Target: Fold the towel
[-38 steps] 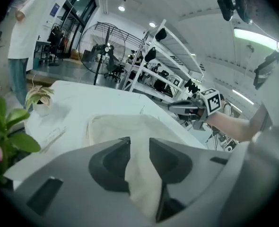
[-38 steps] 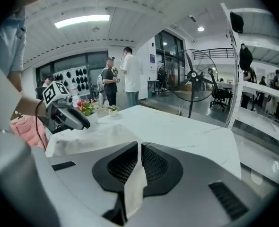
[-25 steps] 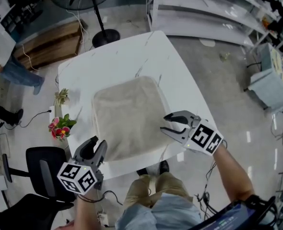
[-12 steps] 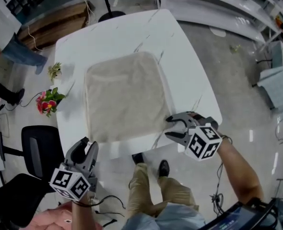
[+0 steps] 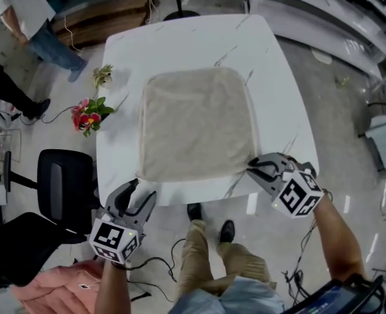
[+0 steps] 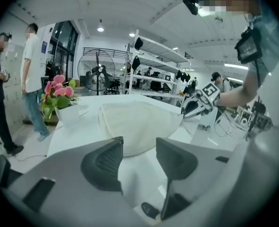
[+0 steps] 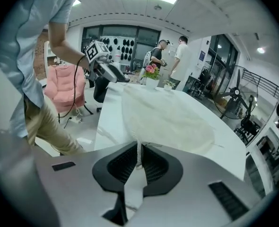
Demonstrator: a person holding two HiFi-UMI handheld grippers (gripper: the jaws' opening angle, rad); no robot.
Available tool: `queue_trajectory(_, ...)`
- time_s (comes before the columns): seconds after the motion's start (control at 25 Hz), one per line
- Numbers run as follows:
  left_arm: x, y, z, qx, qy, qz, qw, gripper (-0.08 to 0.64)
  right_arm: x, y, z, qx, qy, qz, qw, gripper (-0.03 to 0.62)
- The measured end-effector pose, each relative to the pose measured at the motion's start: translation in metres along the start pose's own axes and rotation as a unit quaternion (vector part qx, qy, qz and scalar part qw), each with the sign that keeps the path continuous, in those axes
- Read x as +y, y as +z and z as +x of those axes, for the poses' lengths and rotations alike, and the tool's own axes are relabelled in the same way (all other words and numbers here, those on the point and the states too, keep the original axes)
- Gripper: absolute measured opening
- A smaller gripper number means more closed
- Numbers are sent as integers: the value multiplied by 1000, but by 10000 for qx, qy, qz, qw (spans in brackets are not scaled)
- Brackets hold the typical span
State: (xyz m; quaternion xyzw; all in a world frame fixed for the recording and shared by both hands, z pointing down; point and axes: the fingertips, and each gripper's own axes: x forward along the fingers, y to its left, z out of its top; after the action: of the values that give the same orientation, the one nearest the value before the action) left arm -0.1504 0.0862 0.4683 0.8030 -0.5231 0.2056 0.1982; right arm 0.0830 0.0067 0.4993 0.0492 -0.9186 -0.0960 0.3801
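Left gripper (image 5: 137,193): jaws apart and just been opening; nothing between the pads (image 6: 104,162); aimed forward and down, tips at the near table edge, just short of the towel (image 5: 196,123).
Right gripper (image 5: 253,169): jaws just been closing, now pinched on the towel's near right corner; cloth stands up between the pads (image 7: 125,164).
Left forearm (image 5: 112,286): reaches forward from the bottom of the head view, bare.
Right forearm (image 5: 337,241): angled inward towards the corner, bare, with a cable alongside.
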Motion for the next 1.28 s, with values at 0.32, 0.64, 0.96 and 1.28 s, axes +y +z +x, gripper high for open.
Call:
queue_trajectory(0.32, 22, -11, 25, 294, 318, 1928, 9803, 275, -10, 21, -14, -181, 117, 382, 9990, 40)
queue_trajectory(0.64, 18, -32, 45, 764, -376, 3045, 9487, 213, -13, 26, -18, -321, 107, 722, 9968, 40)
queue_trajectory(0.96, 21, -3, 26, 517, -699, 2851, 9545, 226, -23, 38, -24, -590, 78, 1057, 9926, 38)
queue_trajectory(1.28, 21, -36, 41, 1012, -874, 3614, 9228, 203, -32, 57, -31, -859, 70, 1338, 9873, 37)
